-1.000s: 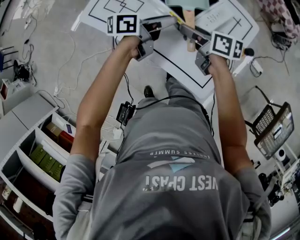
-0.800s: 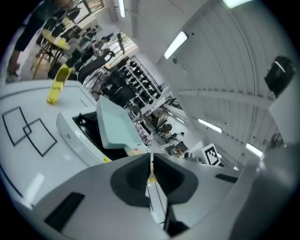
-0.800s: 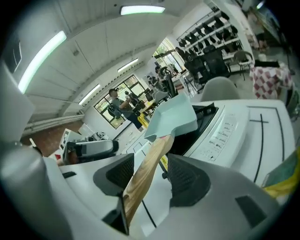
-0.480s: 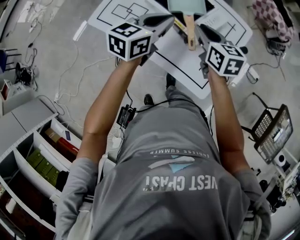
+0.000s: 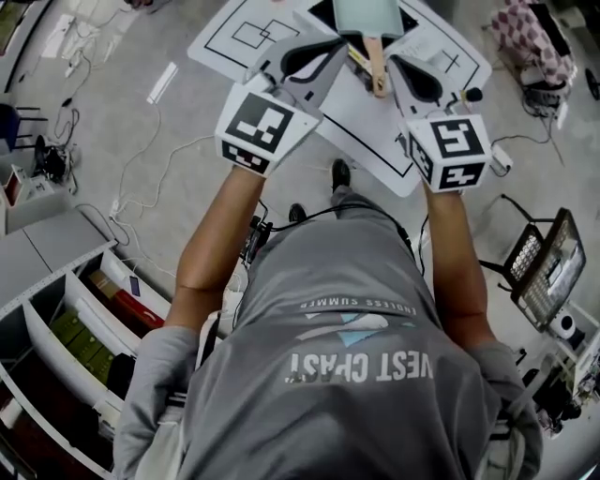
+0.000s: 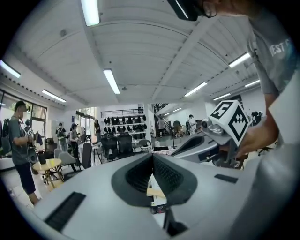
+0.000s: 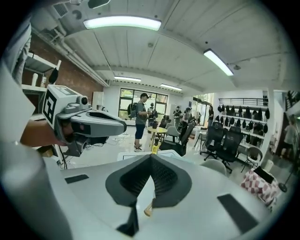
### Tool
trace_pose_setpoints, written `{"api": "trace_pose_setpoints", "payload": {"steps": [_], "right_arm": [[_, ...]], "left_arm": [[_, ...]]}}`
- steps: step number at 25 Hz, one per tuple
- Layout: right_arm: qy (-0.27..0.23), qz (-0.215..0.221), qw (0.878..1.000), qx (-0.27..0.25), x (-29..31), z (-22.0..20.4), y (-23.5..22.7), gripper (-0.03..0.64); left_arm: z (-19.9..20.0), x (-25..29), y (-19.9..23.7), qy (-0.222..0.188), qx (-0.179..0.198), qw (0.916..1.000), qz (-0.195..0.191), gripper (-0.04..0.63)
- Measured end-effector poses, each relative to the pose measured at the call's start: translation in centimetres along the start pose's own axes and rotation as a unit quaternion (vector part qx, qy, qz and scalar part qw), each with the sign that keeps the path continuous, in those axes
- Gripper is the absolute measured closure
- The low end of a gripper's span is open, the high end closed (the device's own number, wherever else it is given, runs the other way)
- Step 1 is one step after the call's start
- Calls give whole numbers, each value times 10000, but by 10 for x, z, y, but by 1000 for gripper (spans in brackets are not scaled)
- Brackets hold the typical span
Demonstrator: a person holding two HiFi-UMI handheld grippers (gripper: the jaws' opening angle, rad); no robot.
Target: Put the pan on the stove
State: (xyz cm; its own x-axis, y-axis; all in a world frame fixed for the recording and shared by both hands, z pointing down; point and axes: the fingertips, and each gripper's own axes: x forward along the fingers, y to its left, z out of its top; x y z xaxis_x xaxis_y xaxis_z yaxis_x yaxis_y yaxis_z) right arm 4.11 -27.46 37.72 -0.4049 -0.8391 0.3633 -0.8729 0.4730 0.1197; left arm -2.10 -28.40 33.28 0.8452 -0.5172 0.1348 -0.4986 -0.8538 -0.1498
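**Both claws closed and empty; pan on counter**

The left claw (image 5: 339, 47) and right claw (image 5: 394, 64) are closed on nothing, over the counter (image 5: 361, 127). The pan (image 5: 368, 16) lies at the far edge, its handle between the claws.

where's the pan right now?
Head view, top centre: the pan sits on the white marked table, its wooden handle pointing toward the person and showing between the left gripper and right gripper, neither gripping it.
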Motion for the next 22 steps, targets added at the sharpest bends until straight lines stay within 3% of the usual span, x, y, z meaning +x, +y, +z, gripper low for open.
{"api": "trace_pose_setpoints", "payload": {"steps": [6, 22], "right_arm": [[-214, 16, 9995, -218, -35, 22, 28, 611], [-282, -71, 9994, -184, -91, 21, 64, 611]], "left_arm": [[20, -39, -27, -164, 287, 9995, -19, 597], [27, -96, -74, -248, 168, 9995, -124, 597]]}}
